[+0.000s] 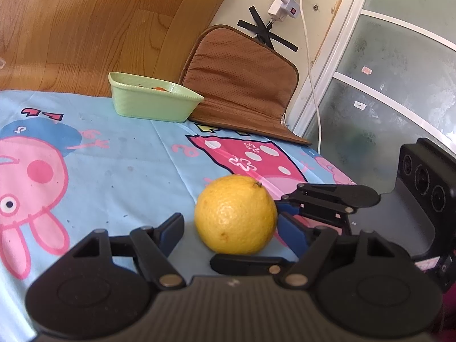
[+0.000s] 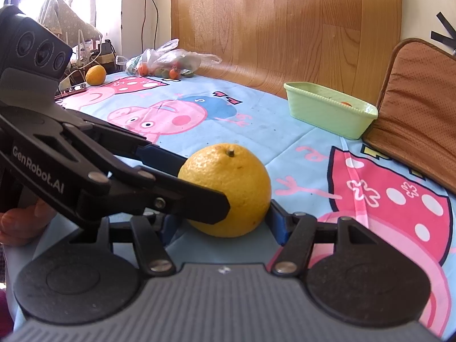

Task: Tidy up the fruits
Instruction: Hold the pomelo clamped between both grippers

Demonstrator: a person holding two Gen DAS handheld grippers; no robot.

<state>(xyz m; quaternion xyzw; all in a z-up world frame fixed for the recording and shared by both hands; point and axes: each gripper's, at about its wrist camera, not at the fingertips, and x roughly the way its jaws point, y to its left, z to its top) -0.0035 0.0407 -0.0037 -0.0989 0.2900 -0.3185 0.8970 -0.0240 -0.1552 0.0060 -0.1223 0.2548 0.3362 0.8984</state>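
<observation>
The yellow citrus fruit (image 1: 236, 214) (image 2: 228, 191) sits stem-up on the desk, between the spread fingers of both tongs. The left tongs (image 1: 230, 230) (image 2: 182, 182) are open, with a gap visible beside the left finger. The right tongs (image 2: 221, 223) (image 1: 287, 228) are open, their right pad touching the peel. A cartoon-pig cloth (image 1: 114, 156) (image 2: 285, 148) covers the desk. Beyond it stands a green basket (image 1: 151, 99) (image 2: 327, 109), next to a brown cushion (image 1: 242, 82) (image 2: 419, 108). The peel is dimpled and speckled.

In the green basket (image 1: 154, 105) we saw only a sliver of something orange (image 1: 159, 88) above the rim. The left hand-held gripper (image 2: 182, 182) hid part of the yellow citrus (image 2: 228, 191). The contents of the plastic bag (image 2: 168, 62) were too small to identify.
</observation>
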